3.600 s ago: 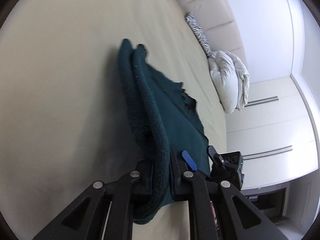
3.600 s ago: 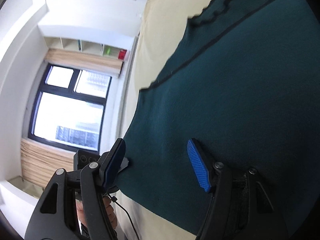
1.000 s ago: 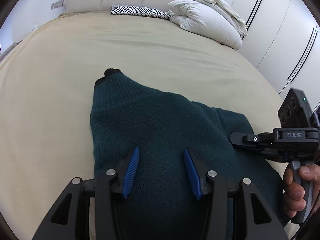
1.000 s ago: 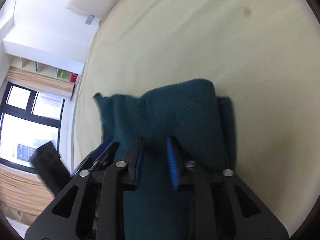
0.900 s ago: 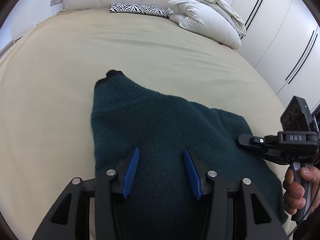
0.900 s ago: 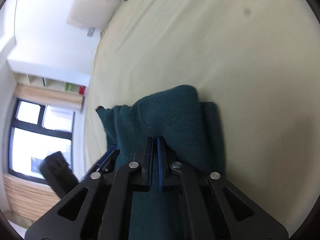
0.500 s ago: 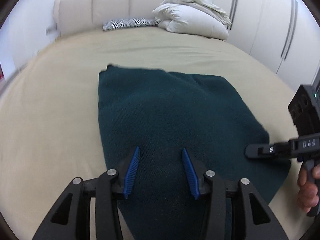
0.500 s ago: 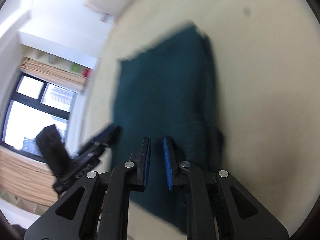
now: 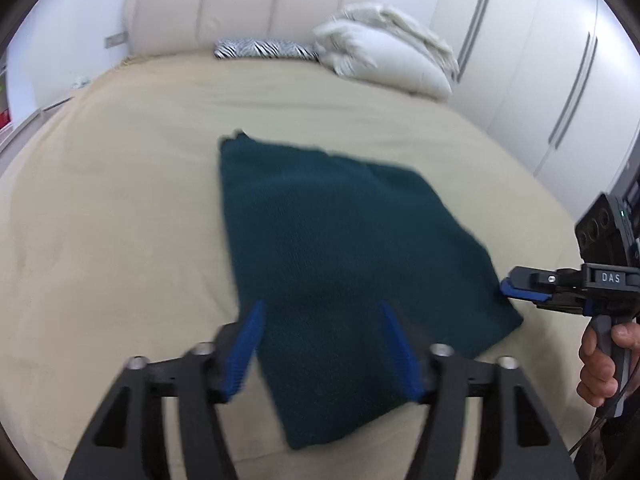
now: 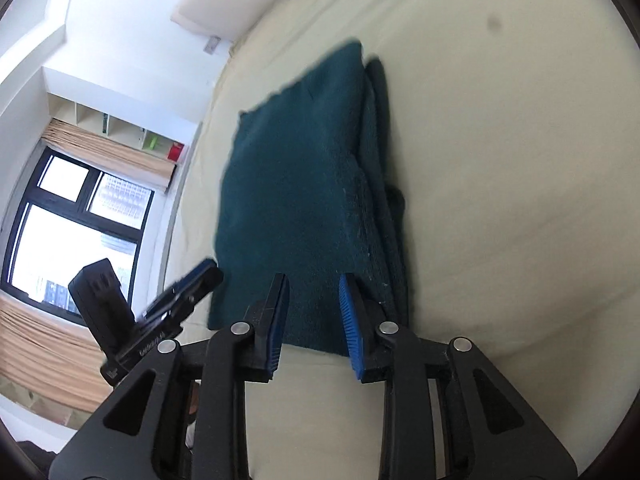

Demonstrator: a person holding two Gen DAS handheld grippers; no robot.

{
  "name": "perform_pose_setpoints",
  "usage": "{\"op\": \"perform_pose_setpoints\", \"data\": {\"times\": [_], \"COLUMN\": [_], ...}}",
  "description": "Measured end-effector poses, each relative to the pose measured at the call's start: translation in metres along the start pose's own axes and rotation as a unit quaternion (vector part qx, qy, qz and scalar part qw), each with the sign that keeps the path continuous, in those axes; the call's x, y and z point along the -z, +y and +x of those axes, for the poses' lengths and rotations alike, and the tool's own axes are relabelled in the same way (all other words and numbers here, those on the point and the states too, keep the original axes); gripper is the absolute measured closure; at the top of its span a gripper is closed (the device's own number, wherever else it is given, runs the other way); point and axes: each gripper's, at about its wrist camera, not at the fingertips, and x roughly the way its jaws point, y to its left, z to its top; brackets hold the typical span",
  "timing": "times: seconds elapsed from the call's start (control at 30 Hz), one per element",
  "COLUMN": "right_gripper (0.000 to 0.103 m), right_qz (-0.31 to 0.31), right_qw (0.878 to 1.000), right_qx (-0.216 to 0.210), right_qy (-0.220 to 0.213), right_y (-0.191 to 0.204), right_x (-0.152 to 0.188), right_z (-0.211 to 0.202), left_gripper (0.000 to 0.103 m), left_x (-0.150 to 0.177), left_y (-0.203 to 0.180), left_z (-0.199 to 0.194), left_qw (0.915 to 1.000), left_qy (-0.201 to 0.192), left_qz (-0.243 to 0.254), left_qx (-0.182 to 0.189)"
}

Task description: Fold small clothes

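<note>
A dark teal knit garment [image 9: 336, 248] lies folded into a flat rectangle on the beige bed [image 9: 120, 208]. My left gripper [image 9: 322, 312] is open and empty, its blue pads hovering over the garment's near edge. My right gripper [image 10: 313, 284] is open and empty at the garment's [image 10: 296, 184] near right edge, where stacked folded layers show. The right gripper also shows in the left wrist view [image 9: 520, 288], beside the garment's right corner. The left gripper shows in the right wrist view [image 10: 188, 284], at the garment's left corner.
A beige padded headboard [image 9: 232, 12], a zebra-print pillow [image 9: 264, 49] and a white duvet bundle [image 9: 384, 52] are at the far end of the bed. White wardrobe doors [image 9: 540, 80] stand on the right. A window [image 10: 68, 232] and shelves [image 10: 112, 128] lie beyond the bed's left side.
The right gripper closed on the garment's edge, then let go and opened. Both grippers pulled back and rose; the garment now lies flat and folded. The left jaws opened wider.
</note>
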Motion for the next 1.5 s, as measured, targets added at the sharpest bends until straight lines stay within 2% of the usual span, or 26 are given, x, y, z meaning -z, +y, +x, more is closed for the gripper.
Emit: {"op": "perform_pose_setpoints", "data": {"times": [0.03,0.07,0.1,0.17,0.23,0.27,0.33,0.4,0.43,0.5,0.53,0.57,0.6,0.73,0.77,0.87,1.0,1.1,1.27,1.4,1.5], "right_gripper": [0.057,0.035,0.028,0.028,0.028,0.028,0.028,0.030,0.032,0.040,0.043,0.051,0.062,0.075,0.078,0.082,0.082,0.082,0.082,0.082,0.082], "right_qz": [-0.006,-0.007,-0.003,0.015,0.042,0.051,0.064,0.067,0.062,0.057,0.058,0.058,0.057,0.014,-0.001,-0.043,-0.092,-0.127,-0.145,-0.151,-0.139], "right_qw": [1.000,0.999,0.999,0.999,0.998,0.998,0.997,0.996,0.996,0.995,0.995,0.994,0.994,0.991,0.990,0.985,0.983,0.982,0.984,0.983,0.984], "right_qx": [0.005,0.017,0.029,0.027,0.040,0.047,0.031,0.025,0.028,0.033,0.032,0.039,0.047,0.103,0.119,0.157,0.151,0.132,0.083,0.060,0.045], "right_qy": [-0.014,-0.031,-0.044,-0.035,-0.023,-0.012,0.012,0.044,0.058,0.068,0.072,0.080,0.083,0.079,0.074,0.054,0.039,0.040,0.059,0.081,0.101], "right_y": [0.002,0.003,0.006,-0.001,-0.011,-0.015,-0.027,-0.035,-0.037,-0.038,-0.033,-0.032,-0.032,-0.012,-0.006,0.024,0.079,0.121,0.171,0.192,0.190], "right_x": [-0.004,-0.014,-0.025,-0.046,-0.062,-0.070,-0.071,-0.078,-0.079,-0.086,-0.090,-0.094,-0.092,-0.087,-0.082,-0.071,-0.043,-0.007,0.057,0.102,0.133], "right_z": [-0.010,-0.017,-0.017,-0.010,0.004,0.014,0.028,0.046,0.057,0.080,0.095,0.102,0.101,0.113,0.111,0.102,0.077,0.064,0.056,0.070,0.082], "left_gripper": [0.017,0.016,0.016,0.016,0.016,0.017,0.018,0.021,0.021,0.022,0.029,0.032,0.033,0.054,0.059,0.063,0.063,0.063,0.063,0.062,0.061], "left_x": [-0.006,-0.014,-0.022,-0.032,-0.037,-0.039,-0.039,-0.039,-0.038,-0.039,-0.039,-0.040,-0.042,-0.053,-0.055,-0.058,-0.052,-0.043,-0.007,0.028,0.055], "left_y": [0.009,0.020,0.030,0.043,0.053,0.061,0.073,0.074,0.074,0.072,0.068,0.066,0.066,0.050,0.046,0.038,0.038,0.049,0.077,0.097,0.117], "left_z": [-0.002,0.000,0.005,0.016,0.030,0.042,0.064,0.080,0.085,0.092,0.095,0.098,0.099,0.099,0.095,0.072,0.015,-0.032,-0.108,-0.142,-0.141], "left_qw": [0.9998,0.9993,0.9985,0.9971,0.9947,0.9908,0.9803,0.9729,0.9702,0.9687,0.9677,0.9658,0.9659,0.9735,0.9757,0.9802,0.9865,0.9894,0.9925,0.9934,0.9914], "left_qy": [-0.011,-0.012,-0.005,0.012,0.032,0.056,0.099,0.125,0.125,0.124,0.125,0.131,0.133,0.143,0.142,0.137,0.120,0.111,0.104,0.103,0.112], "left_qz": [-0.016,-0.035,-0.055,-0.075,-0.093,-0.116,-0.158,-0.176,-0.186,-0.191,-0.193,-0.197,-0.198,-0.164,-0.152,-0.127,-0.095,-0.077,-0.056,-0.049,-0.068], "left_qx": [-0.003,0.001,0.004,0.009,0.032,0.040,0.066,0.082,0.092,0.099,0.103,0.106,0.099,0.071,0.067,0.063,0.057,0.054,0.030,0.006,0.008]}}
